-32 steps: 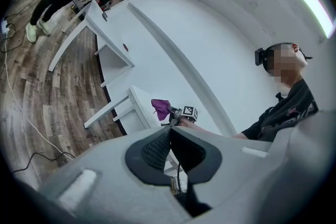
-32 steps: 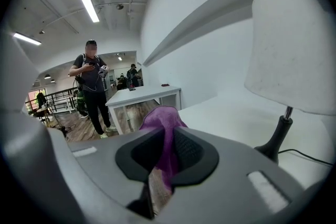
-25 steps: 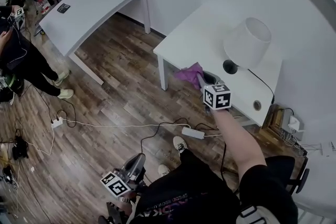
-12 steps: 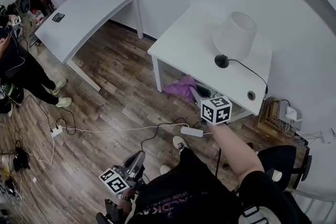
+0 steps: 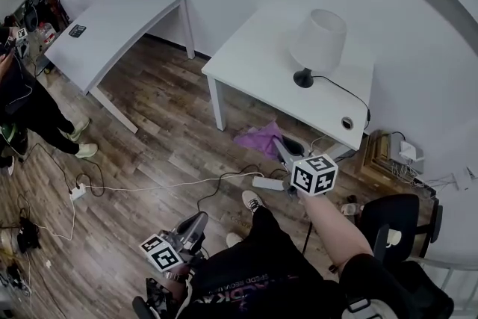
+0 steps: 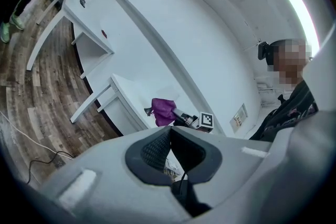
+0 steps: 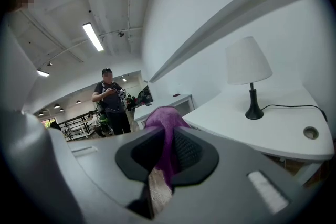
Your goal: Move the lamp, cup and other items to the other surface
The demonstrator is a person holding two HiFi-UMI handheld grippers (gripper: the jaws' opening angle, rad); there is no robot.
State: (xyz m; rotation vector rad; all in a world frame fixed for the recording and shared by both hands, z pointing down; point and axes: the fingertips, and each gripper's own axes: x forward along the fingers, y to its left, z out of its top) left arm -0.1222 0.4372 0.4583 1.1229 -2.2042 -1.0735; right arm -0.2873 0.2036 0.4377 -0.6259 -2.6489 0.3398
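Cloth point(image 5: 258, 140), purple: carried clear of the lamp table point(image 5: 246, 63) since a second ago, with the right gripper point(image 5: 278, 145) drawn back from the table's front edge towards the person.

The right gripper is clamped on a fold of the cloth, which hangs over the floor just off the table. The left gripper point(image 5: 200, 219) is closed on nothing, low by the person's leg. The cloth is probably light, soft and limp, so it will drape and swing, and a pinch on any fold should hold it. The lamp point(image 5: 317, 41) stands upright on the table, cord trailing. It is likely top-heavy with a fragile shade, and is best taken at the stem above the base.
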